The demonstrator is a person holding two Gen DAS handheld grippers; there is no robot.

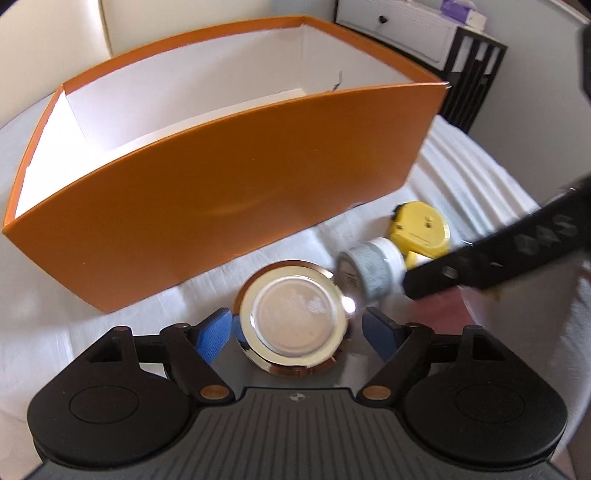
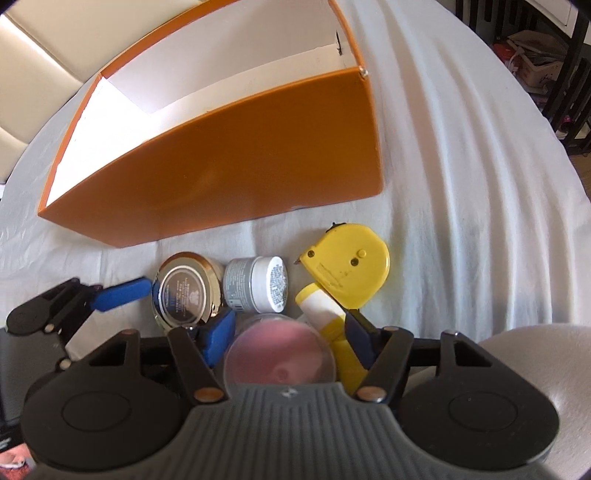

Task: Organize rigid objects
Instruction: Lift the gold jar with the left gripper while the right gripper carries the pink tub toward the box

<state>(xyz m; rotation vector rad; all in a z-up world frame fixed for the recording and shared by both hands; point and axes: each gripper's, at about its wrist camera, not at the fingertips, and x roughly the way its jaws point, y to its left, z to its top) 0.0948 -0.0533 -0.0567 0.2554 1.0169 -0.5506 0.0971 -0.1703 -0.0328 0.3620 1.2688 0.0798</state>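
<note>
A round gold-rimmed tin (image 1: 295, 317) lies on the white cloth in front of the orange box (image 1: 221, 206). My left gripper (image 1: 295, 332) stands open around the tin, its blue pads clear of the rim on both sides. The right wrist view shows the same tin (image 2: 184, 291) with a blue left finger (image 2: 122, 293) beside it. My right gripper (image 2: 284, 332) straddles a pink-lidded jar (image 2: 280, 350) that fills the gap. Whether its pads press on the jar I cannot tell. A yellow-and-white tube (image 2: 317, 306) runs under its right finger.
A grey-white jar (image 2: 255, 284) lies on its side next to a yellow tape measure (image 2: 347, 269). The orange box (image 2: 221, 166) is open-topped with white inner walls. A white rounded object (image 2: 535, 362) sits at the right. A drawer cabinet (image 1: 406, 29) stands beyond the cloth.
</note>
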